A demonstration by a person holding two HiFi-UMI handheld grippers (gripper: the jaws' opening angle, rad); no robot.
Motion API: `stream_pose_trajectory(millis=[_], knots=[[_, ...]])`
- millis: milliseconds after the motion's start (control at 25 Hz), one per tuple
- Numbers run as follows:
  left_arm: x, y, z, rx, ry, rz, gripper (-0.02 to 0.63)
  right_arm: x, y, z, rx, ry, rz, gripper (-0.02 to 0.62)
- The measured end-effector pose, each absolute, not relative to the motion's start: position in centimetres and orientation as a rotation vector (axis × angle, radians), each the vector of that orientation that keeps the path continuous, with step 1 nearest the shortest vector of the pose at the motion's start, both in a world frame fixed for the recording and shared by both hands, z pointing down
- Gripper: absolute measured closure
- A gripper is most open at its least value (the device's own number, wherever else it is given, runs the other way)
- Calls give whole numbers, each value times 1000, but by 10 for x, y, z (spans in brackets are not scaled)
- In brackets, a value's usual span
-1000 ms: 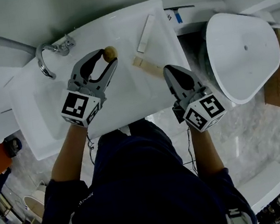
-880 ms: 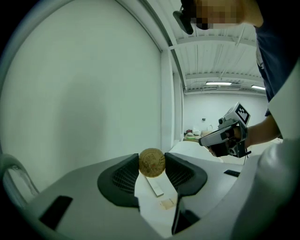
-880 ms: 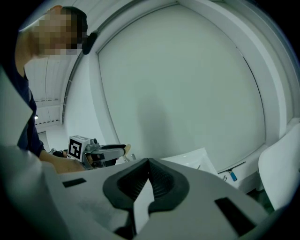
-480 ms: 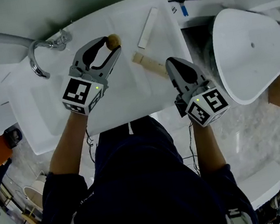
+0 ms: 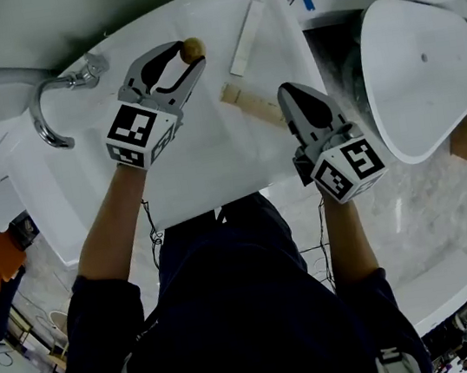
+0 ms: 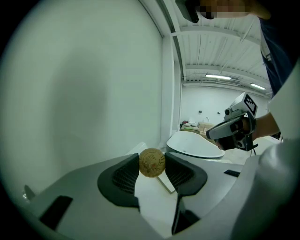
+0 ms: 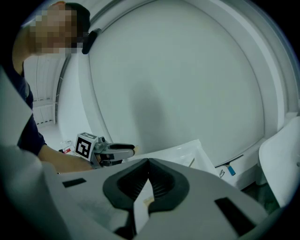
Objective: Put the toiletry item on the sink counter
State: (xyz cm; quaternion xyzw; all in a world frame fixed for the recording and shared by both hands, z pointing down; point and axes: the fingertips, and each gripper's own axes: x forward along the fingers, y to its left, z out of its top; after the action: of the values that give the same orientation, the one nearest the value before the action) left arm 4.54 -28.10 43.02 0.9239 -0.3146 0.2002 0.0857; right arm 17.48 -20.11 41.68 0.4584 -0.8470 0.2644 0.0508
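Your left claw [image 5: 186,60], still pinching the round tan soap [image 6: 151,162], had sunk toward the counter's [image 5: 211,154] back edge; only release remained.

Dressed in a dark navy short-sleeved top [image 5: 236,312]. Light grey moulded shells on the left tool [image 5: 189,56] and right tool [image 5: 285,89], lined with black ribbed pads [image 6: 123,177]. Black oval inlay on top of each shell. Behind each, a white cube [image 5: 139,133] printed with black square markers. Thin black cables [image 5: 324,241] trailing from both toward the torso.
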Motion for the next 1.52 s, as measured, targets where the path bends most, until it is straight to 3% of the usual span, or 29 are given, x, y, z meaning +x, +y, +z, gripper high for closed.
stream_pose_trajectory(millis=[1520], knots=[[64,-349,566,2694,-746,934,414,159,-272,498,1429,-2464,954,591]])
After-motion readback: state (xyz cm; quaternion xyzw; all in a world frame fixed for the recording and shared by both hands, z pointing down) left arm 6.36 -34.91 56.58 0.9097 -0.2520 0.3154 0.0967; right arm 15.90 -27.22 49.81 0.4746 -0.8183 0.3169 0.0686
